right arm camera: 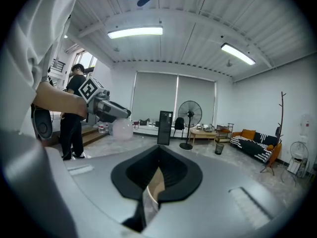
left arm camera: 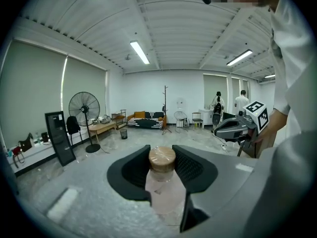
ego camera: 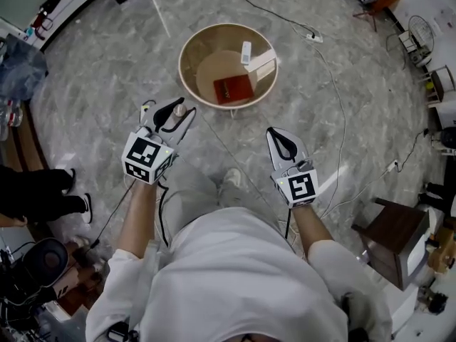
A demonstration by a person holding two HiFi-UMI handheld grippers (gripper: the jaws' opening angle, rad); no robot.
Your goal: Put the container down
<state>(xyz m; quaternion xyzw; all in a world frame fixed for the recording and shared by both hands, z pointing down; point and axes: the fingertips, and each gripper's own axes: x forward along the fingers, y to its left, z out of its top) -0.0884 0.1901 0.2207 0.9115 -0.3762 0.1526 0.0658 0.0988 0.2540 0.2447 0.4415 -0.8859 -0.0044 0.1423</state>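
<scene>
Hazard review, largest item first.

1. Floor (ego camera: pixel 107 84). The container hangs over bare stone floor, short of the round desk (ego camera: pixel 187 55). Opening the fingers here would probably drop it onto the floor, where it could break or roll away. A cable (ego camera: pixel 335 105) runs across the floor beside the desk and is a trip risk during any step forward.

2. Round desk. Its raised rim stands between the container and the inner surface. A low approach could strike the rim and knock the container askew in the grip.

3. Left gripper (ego camera: pixel 173 114). The fingers are partly closed on the container, pressing its upper body just below the cap. The body looks smooth and rounded, so it may slide or swing if the gripper tilts sharply.

4. Right gripper (ego camera: pixel 279 140). The fingers are drawn together and hold nothing, so it gives no support if the container slips.

5. Desk contents. A red flat item (ego camera: pixel 233 89), a beige box (ego camera: pixel 262 61) and a small white item (ego camera: pixel 246 52) take up part of the base. A container set partly on one of them would likely topple.

6. Container (left arm camera: pixel 165 187). It is small and clear with a brown cap (left arm camera: pixel 162 157). Whether the cap is tight cannot be told.
</scene>
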